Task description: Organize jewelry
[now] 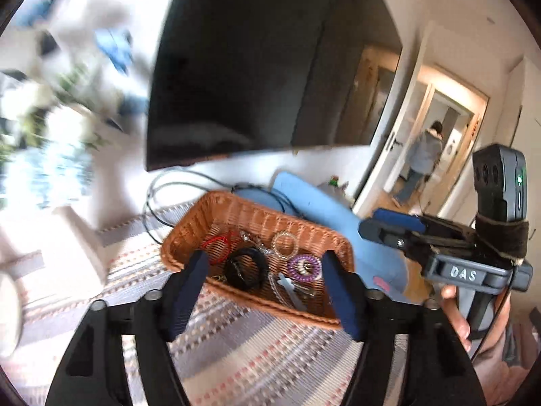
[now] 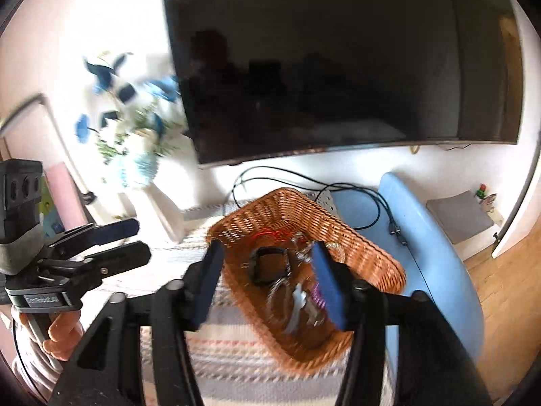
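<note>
A large dark television screen point(image 2: 338, 67) hangs on a white wall point(image 2: 101, 17), with black cables point(image 2: 287, 176) trailing below it. To the left of the screen stands a blurred vase of blue and white flowers point(image 2: 135, 135), and under it a light blue rounded seat point(image 2: 432, 253) sits beside a striped woven cloth point(image 1: 243, 355) in grey, pink and white. At the right an open white door point(image 1: 389, 155) leads to a brightly lit hallway with a wooden floor point(image 2: 507, 270), where a person in a grey top point(image 1: 422, 155) stands facing away.
</note>
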Available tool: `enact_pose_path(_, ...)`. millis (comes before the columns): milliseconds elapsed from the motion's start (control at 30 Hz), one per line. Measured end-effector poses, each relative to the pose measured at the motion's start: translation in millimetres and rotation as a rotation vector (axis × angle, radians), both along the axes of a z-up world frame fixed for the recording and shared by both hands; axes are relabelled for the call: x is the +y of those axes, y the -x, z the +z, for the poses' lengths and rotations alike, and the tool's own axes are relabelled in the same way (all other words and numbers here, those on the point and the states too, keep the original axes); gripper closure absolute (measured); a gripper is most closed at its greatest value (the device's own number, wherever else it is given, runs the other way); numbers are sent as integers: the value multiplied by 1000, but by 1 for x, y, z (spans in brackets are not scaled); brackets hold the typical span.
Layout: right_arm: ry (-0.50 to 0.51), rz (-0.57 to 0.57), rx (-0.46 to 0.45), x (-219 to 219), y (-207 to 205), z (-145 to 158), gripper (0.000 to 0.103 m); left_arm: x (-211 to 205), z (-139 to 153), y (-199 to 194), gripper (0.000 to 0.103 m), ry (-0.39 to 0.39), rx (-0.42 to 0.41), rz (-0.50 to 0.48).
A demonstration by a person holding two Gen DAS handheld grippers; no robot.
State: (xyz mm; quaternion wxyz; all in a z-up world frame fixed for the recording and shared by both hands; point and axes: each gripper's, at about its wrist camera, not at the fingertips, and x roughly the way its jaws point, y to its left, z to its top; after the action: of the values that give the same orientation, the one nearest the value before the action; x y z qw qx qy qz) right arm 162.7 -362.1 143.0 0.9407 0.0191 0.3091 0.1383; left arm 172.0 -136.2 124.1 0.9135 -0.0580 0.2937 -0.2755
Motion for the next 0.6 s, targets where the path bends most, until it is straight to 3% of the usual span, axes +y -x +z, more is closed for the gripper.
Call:
enact_pose_path(233,34,-124,-85,17,89,5,28,17,11,100,25,-97,-139,177)
enact_pose_path(333,38,-176,-79,20,109,-3,28,20,-1,129,25,-185,-141,289)
enact_pose_path(500,58,-227,-54,23,123,-19,28,38,-28,152,25,-141,-66,373)
enact_pose_path(600,68,-229,-37,27,130,-32,28,38,-43,160,25,-182,-70,441)
